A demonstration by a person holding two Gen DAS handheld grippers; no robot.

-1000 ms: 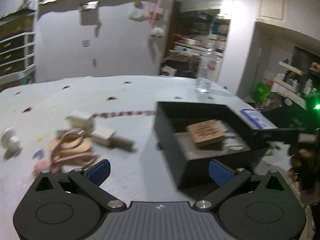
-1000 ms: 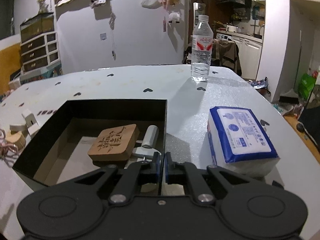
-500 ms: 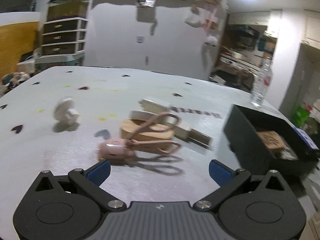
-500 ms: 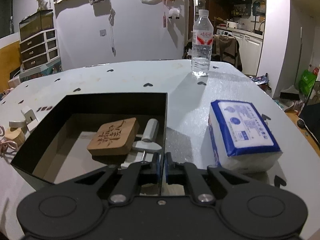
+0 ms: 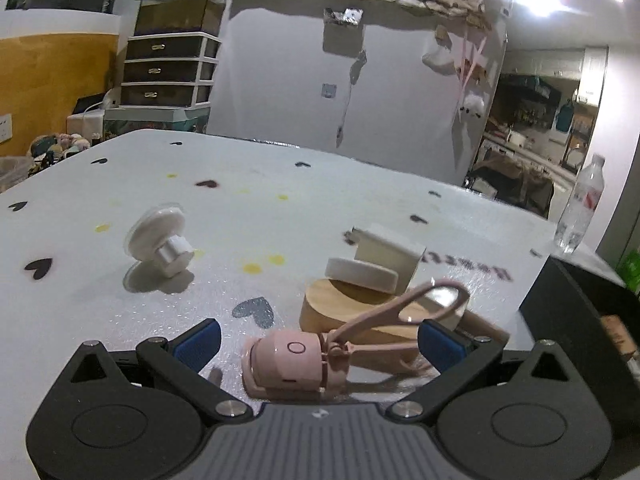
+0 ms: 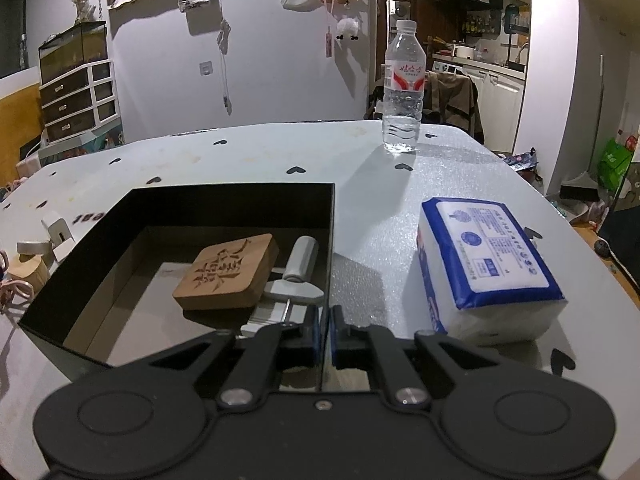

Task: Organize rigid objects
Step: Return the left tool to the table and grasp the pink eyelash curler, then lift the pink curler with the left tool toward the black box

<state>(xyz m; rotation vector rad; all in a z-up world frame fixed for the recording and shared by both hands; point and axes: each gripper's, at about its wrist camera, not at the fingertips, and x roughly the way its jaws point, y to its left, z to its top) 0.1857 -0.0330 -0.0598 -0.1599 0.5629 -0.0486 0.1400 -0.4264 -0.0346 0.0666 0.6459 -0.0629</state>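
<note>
A pale desk point(image 5: 280, 216) sprinkled with small heart marks fills both my views, with a grey wall and a stack of drawers point(image 5: 168, 76) behind it. My left gripper point(image 5: 318, 346) hangs low over the desk with its blue-padded fingers point(image 5: 198, 342) spread wide, and the pink eyelash curler point(image 5: 296, 364) lies between them, its head near me and its loop handles point(image 5: 436, 300) reaching away to the right; I cannot tell whether either pad touches it. Just behind the curler sits a round wooden block point(image 5: 348, 308) with a white disc point(image 5: 362, 274) on top and a cream block point(image 5: 390, 254) behind that. A white suction hook point(image 5: 160, 236) lies on its side well off to the left. My right gripper point(image 6: 325, 338) has its fingers pressed together on the near right wall of the black box point(image 6: 224, 200), pinching it, as far as the dark edge lets me judge. Inside the box lie a carved wooden square point(image 6: 228, 272) and, just beside it, a grey metal piece point(image 6: 298, 276). A blue-and-white tissue pack point(image 6: 488, 264) rests to the right of the box, and a water bottle point(image 6: 402, 88) stands upright at the far edge.
</note>
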